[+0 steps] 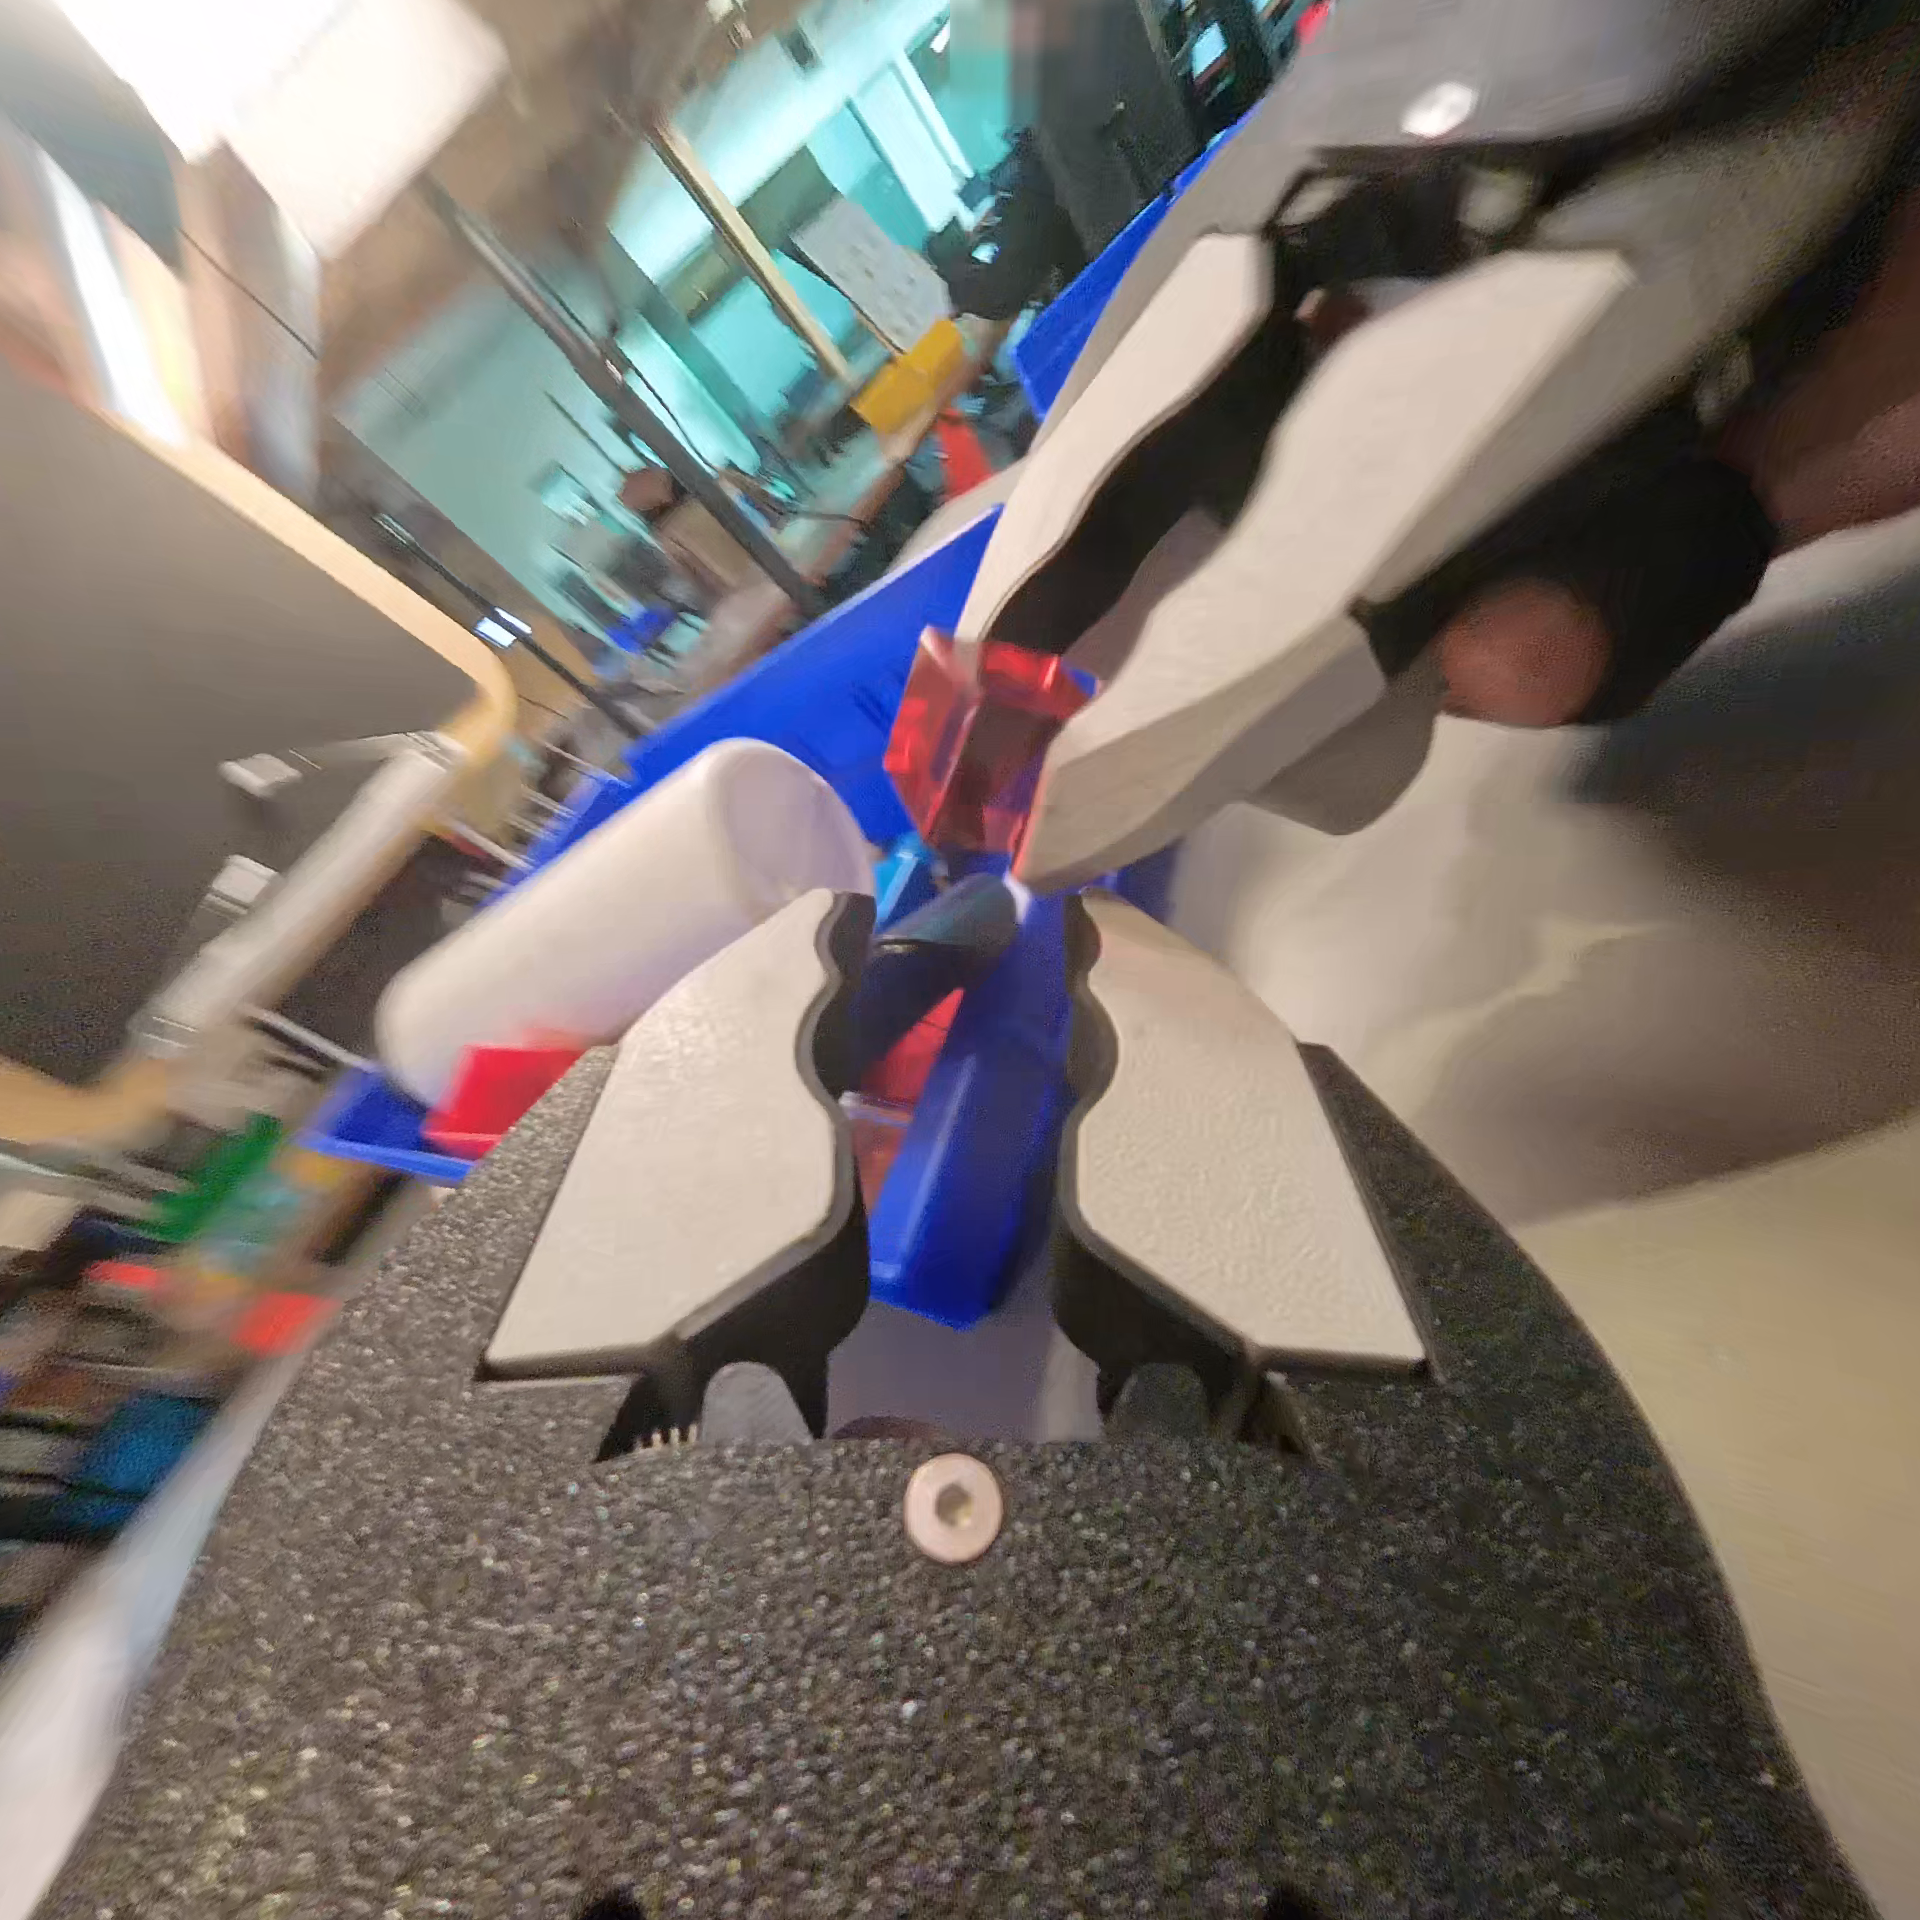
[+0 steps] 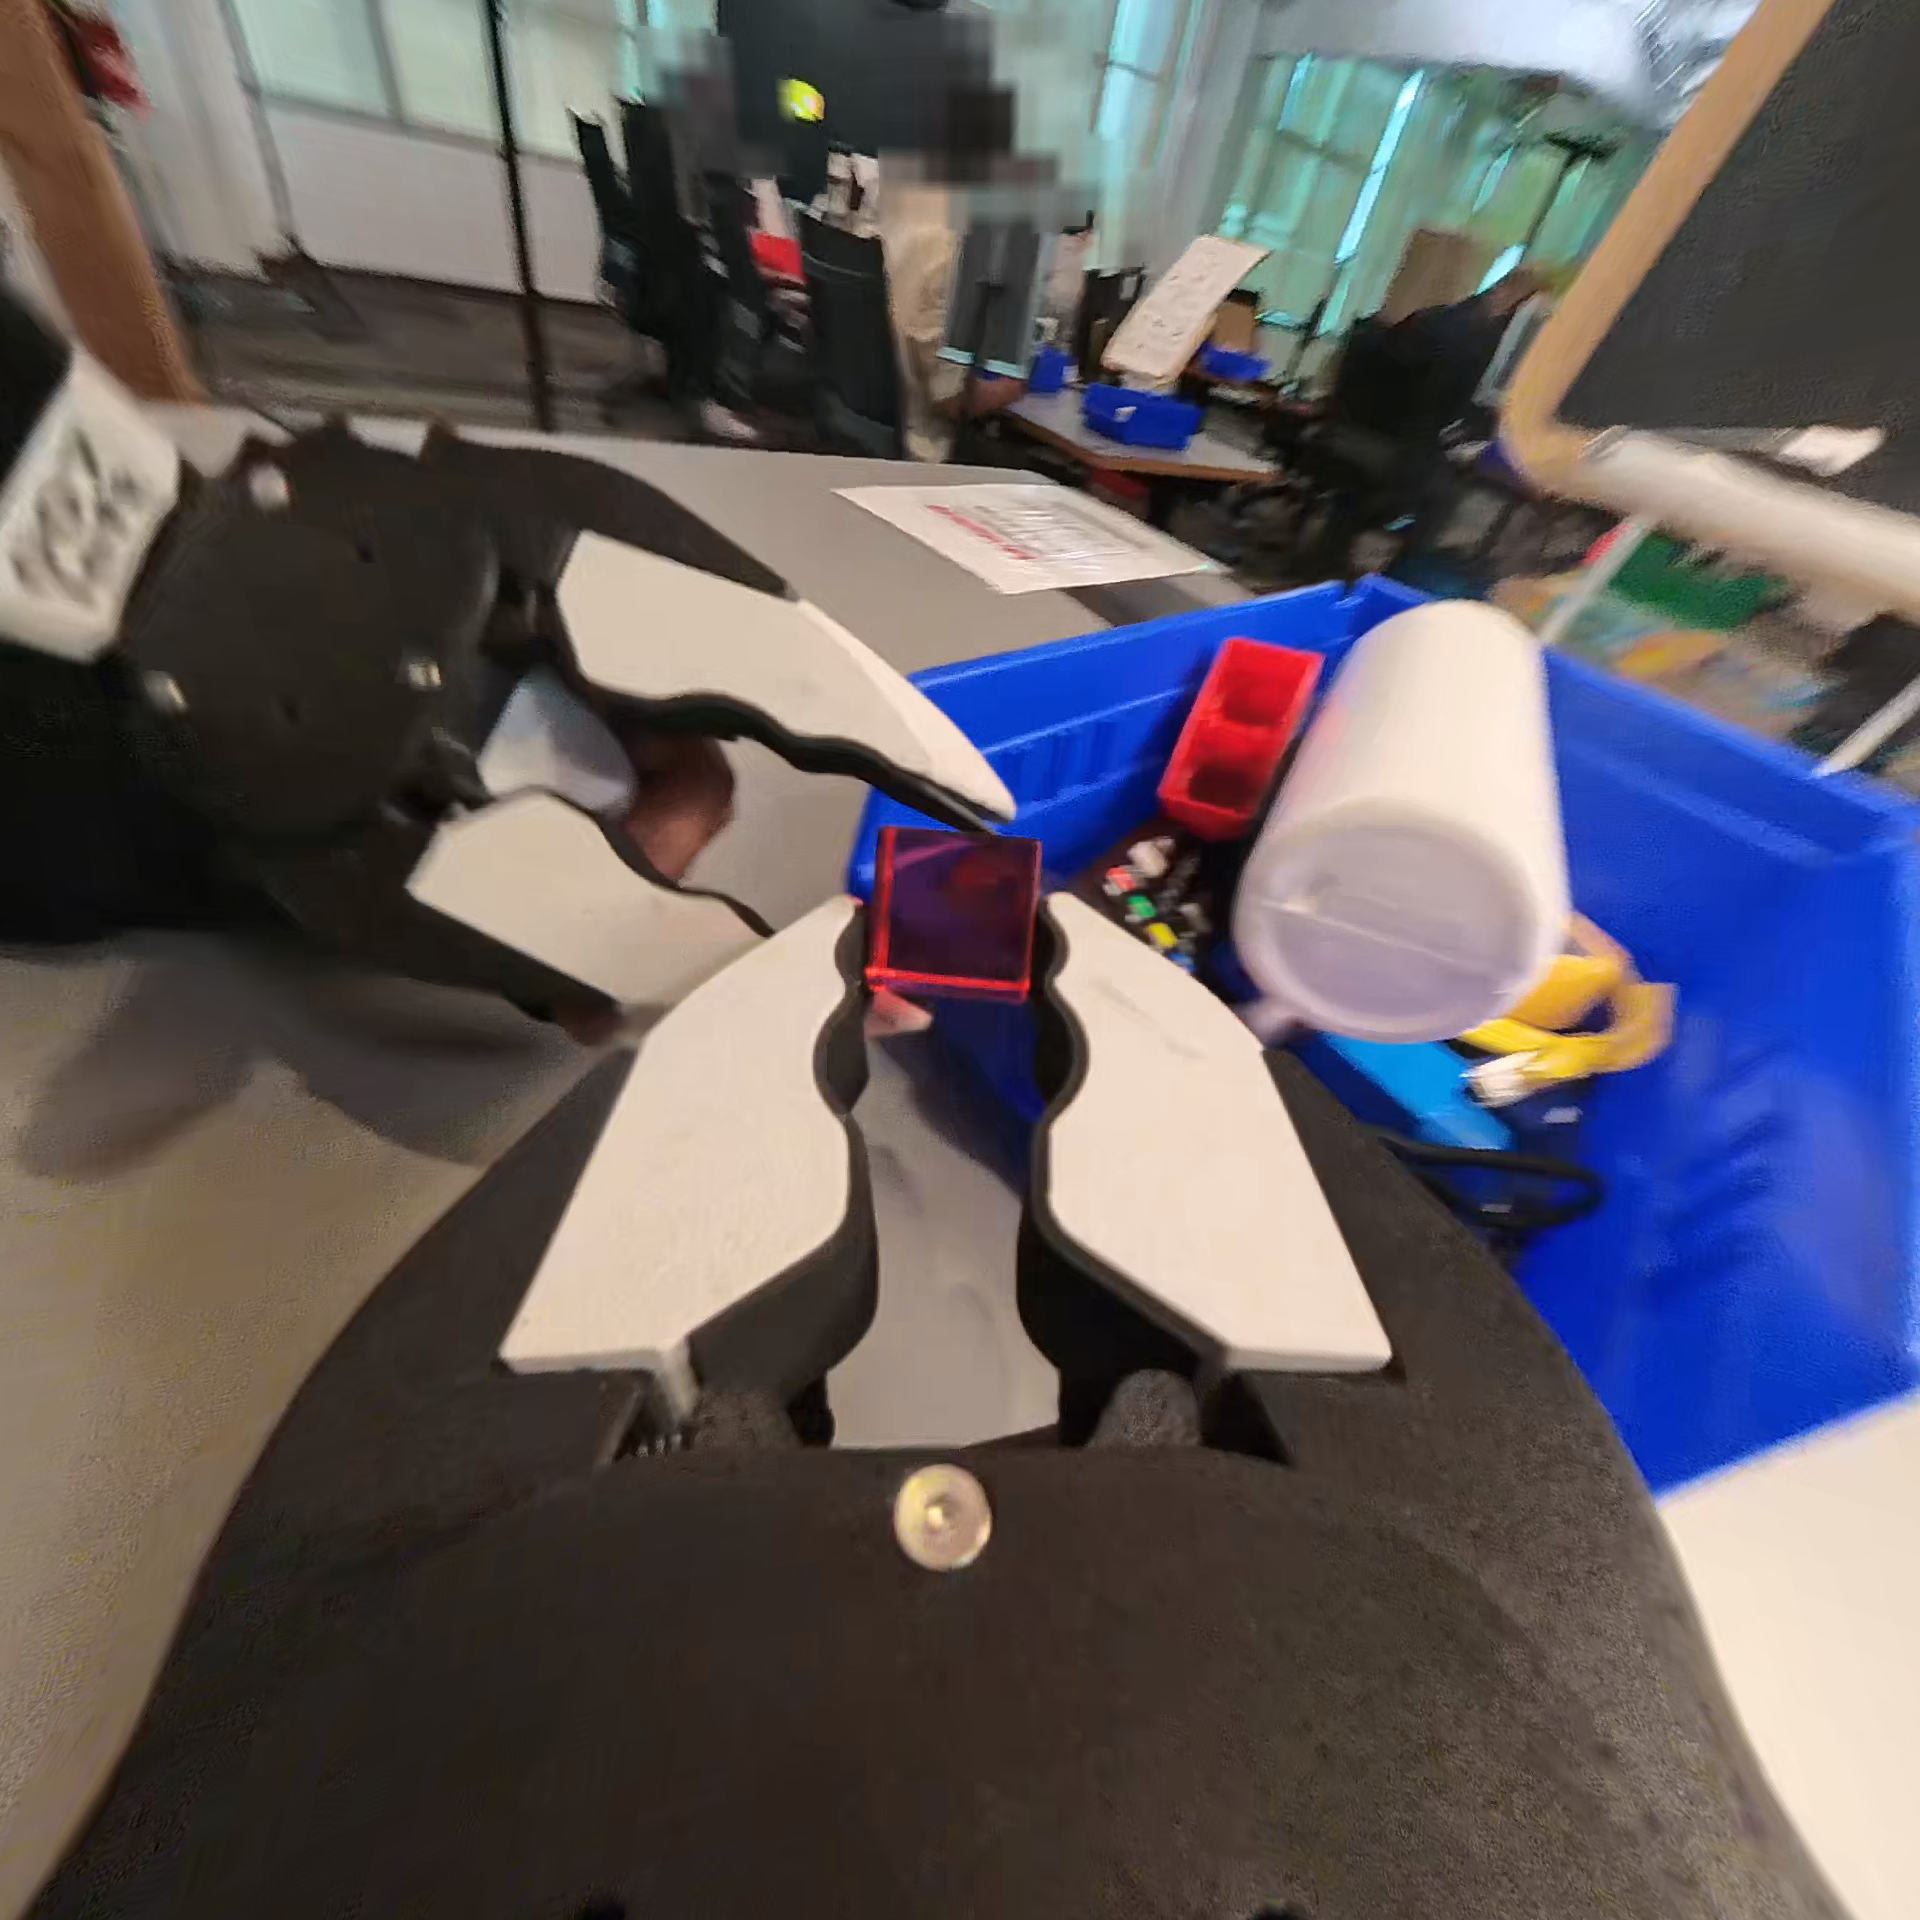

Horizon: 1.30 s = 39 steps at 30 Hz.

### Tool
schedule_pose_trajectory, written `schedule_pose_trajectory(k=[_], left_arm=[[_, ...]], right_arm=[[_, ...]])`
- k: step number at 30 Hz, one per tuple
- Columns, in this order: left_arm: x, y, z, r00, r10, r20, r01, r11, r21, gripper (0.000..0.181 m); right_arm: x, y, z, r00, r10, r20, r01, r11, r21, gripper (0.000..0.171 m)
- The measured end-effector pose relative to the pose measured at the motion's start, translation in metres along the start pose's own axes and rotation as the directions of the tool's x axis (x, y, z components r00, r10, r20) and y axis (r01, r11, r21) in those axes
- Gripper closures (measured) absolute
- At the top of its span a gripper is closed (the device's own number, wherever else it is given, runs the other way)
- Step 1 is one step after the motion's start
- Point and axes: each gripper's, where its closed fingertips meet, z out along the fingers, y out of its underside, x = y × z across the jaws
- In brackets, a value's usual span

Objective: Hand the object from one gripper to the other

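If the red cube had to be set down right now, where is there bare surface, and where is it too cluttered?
Free: the grey tabletop left of the blue bin, beneath the open left gripper, and the stretch between the bin's far wall and the paper sheet. Crowded: the bin, holding a white cylinder, red tray and yellow cable. The right gripper grips the red cube.

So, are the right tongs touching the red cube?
Touching. The right wrist view shows the red cube pinched between both fingertips of the right tongs.
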Motion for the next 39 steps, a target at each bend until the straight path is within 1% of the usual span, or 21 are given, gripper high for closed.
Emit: schedule_pose_trajectory(k=[1,2,3,4,5,6,7,8,12,15,17,18,21,24,26,30,32,33,34,37,39], left_arm=[[0.002,0.000,0.000,0.990,-0.124,-0.068,0.124,0.992,-0.006,0.141],[0.005,-0.001,-0.001,0.955,-0.259,-0.141,0.260,0.966,-0.015,0.138],[0.006,-0.004,-0.002,0.898,-0.385,-0.211,0.389,0.921,-0.024,0.136],[0.007,-0.010,-0.005,0.823,-0.495,-0.280,0.507,0.861,-0.032,0.133],[0.007,-0.015,-0.007,0.740,-0.581,-0.340,0.604,0.796,-0.044,0.131],[0.005,-0.020,-0.010,0.676,-0.635,-0.374,0.671,0.740,-0.044,0.132],[0.002,-0.024,-0.011,0.646,-0.659,-0.387,0.704,0.709,-0.031,0.132],[0.002,-0.025,-0.012,0.640,-0.661,-0.391,0.710,0.704,-0.029,0.132],[0.019,-0.028,-0.012,0.675,-0.605,-0.423,0.646,0.761,-0.059,0.132],[0.034,-0.031,-0.014,0.717,-0.537,-0.445,0.575,0.816,-0.058,0.147],[0.037,-0.029,-0.012,0.751,-0.508,-0.421,0.538,0.841,-0.056,0.147],[0.038,-0.028,-0.011,0.748,-0.510,-0.423,0.535,0.842,-0.068,0.147],[0.044,-0.025,-0.011,0.697,-0.557,-0.452,0.576,0.810,-0.110,0.147],[0.050,-0.023,-0.010,0.650,-0.593,-0.475,0.600,0.784,-0.157,0.135],[0.050,-0.023,-0.010,0.628,-0.610,-0.484,0.617,0.769,-0.169,0.133],[0.054,-0.027,-0.013,0.523,-0.665,-0.533,0.677,0.704,-0.213,0.131],[0.055,-0.030,-0.015,0.485,-0.677,-0.553,0.696,0.682,-0.225,0.135],[0.057,-0.031,-0.017,0.475,-0.671,-0.570,0.694,0.683,-0.225,0.140],[0.058,-0.034,-0.019,0.475,-0.656,-0.587,0.688,0.692,-0.217,0.150],[0.055,-0.035,-0.016,0.556,-0.620,-0.553,0.660,0.734,-0.159,0.152],[0.049,-0.030,-0.013,0.664,-0.563,-0.493,0.594,0.797,-0.110,0.152]], right_arm=[[0.006,0.000,-0.003,0.995,-0.086,-0.056,0.086,0.996,-0.004,0.143],[0.011,-0.001,-0.007,0.980,-0.172,-0.105,0.171,0.985,-0.014,0.143],[0.013,0.000,-0.010,0.957,-0.252,-0.142,0.251,0.968,-0.028,0.144],[0.015,0.001,-0.012,0.931,-0.325,-0.166,0.322,0.946,-0.045,0.143],[0.014,0.003,-0.013,0.904,-0.388,-0.177,0.383,0.921,-0.064,0.144],[0.012,0.005,-0.014,0.878,-0.443,-0.180,0.437,0.896,-0.076,0.143],[0.009,0.006,-0.014,0.853,-0.488,-0.185,0.483,0.872,-0.079,0.143],[0.005,0.005,-0.015,0.832,-0.522,-0.188,0.518,0.852,-0.077,0.143],[-0.005,0.007,-0.011,0.777,-0.605,-0.177,0.599,0.796,-0.092,0.144],[-0.009,0.011,-0.010,0.740,-0.652,-0.164,0.645,0.757,-0.098,0.143],[-0.009,0.014,-0.010,0.723,-0.672,-0.158,0.665,0.740,-0.102,0.143],[-0.009,0.016,-0.011,0.717,-0.681,-0.150,0.674,0.732,-0.102,0.143],[-0.010,0.019,-0.011,0.705,-0.696,-0.135,0.689,0.718,-0.103,0.143],[-0.015,0.014,-0.011,0.685,-0.715,-0.142,0.711,0.698,-0.086,0.144],[-0.017,0.012,-0.012,0.669,-0.728,-0.150,0.726,0.683,-0.079,0.144],[-0.021,0.008,-0.015,0.661,-0.734,-0.157,0.738,0.674,-0.044,0.144],[-0.024,0.007,-0.015,0.647,-0.746,-0.157,0.751,0.659,-0.040,0.144],[-0.025,0.008,-0.015,0.639,-0.753,-0.157,0.758,0.651,-0.040,0.143],[-0.024,0.008,-0.015,0.634,-0.757,-0.157,0.761,0.647,-0.044,0.143],[-0.021,0.009,-0.015,0.656,-0.738,-0.161,0.741,0.669,-0.048,0.143],[-0.015,0.013,-0.013,0.686,-0.710,-0.160,0.707,0.702,-0.081,0.142]])
